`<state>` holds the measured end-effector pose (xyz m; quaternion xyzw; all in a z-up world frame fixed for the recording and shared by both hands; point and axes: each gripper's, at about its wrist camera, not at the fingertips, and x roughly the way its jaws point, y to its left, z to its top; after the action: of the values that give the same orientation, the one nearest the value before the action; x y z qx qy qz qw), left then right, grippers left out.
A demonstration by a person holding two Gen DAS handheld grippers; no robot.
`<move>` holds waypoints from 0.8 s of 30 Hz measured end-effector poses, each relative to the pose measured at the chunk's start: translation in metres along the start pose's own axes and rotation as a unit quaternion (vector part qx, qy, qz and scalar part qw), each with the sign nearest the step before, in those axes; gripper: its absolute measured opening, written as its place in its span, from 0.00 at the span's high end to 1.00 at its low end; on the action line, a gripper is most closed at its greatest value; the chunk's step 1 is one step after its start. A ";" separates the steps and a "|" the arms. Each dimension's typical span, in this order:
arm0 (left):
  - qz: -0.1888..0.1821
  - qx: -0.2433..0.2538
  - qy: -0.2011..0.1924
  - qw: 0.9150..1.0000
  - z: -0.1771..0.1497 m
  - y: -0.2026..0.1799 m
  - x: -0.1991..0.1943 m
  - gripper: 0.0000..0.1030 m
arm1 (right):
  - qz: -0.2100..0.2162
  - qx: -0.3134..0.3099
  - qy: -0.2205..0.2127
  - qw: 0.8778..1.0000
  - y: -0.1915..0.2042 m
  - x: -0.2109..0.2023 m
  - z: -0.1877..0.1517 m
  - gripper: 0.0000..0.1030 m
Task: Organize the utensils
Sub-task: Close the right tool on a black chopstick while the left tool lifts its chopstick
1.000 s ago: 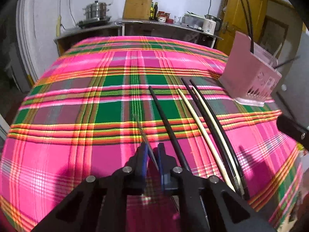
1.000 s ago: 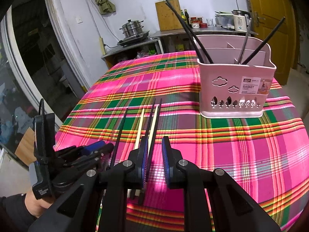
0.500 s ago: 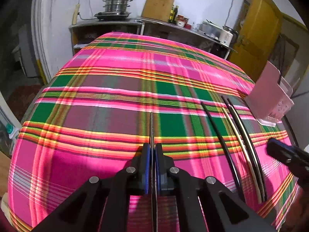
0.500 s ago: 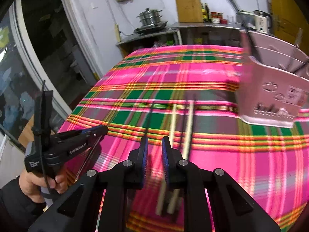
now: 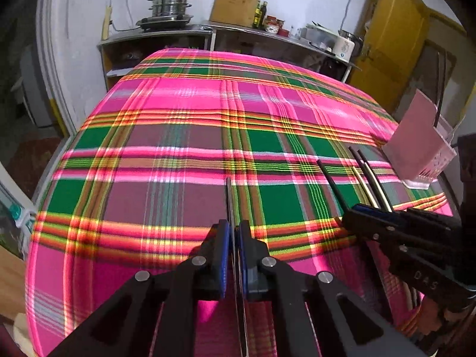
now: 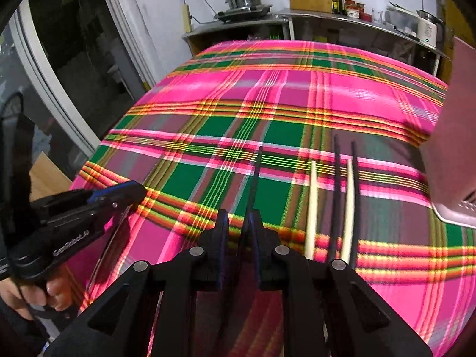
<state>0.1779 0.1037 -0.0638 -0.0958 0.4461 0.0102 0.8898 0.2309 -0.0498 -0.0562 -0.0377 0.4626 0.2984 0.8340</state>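
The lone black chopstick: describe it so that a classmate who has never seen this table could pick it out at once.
Start at the pink utensil basket at the right edge of the plaid tablecloth. Left of it lie four chopsticks close together, two cream and two black. The lone black chopstick lies left of that group, apart from it, running straight out from between the right gripper's fingers.

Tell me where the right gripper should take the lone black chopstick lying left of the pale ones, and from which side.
Take the lone black chopstick on its near stretch, from above, one right gripper pad on each long side. It lies flat and straight, in line with the jaws, with bare cloth either side before the nearest pale chopstick.
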 end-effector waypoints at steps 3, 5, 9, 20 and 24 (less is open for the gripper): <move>0.006 0.011 0.002 1.000 0.003 -0.002 0.003 0.94 | -0.004 -0.004 0.001 1.000 0.002 0.007 0.004 0.86; 0.008 0.015 0.004 1.000 0.004 -0.002 0.004 0.94 | -0.009 -0.005 0.002 1.000 0.003 0.010 0.008 0.86; 0.011 0.023 0.003 1.000 0.007 -0.004 0.007 0.94 | -0.020 -0.014 0.004 1.000 0.008 0.015 0.011 0.87; -0.033 -0.020 -0.012 0.999 0.013 0.007 -0.014 0.96 | -0.012 -0.001 -0.010 1.000 0.003 -0.009 0.015 0.94; -0.044 -0.016 -0.031 0.998 0.018 0.000 -0.038 0.96 | -0.004 0.009 -0.034 0.999 0.001 -0.033 0.017 0.94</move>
<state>0.1697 0.1095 -0.0229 -0.1289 0.4131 -0.0194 0.9013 0.2304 -0.0585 -0.0200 -0.0219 0.4366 0.2924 0.8505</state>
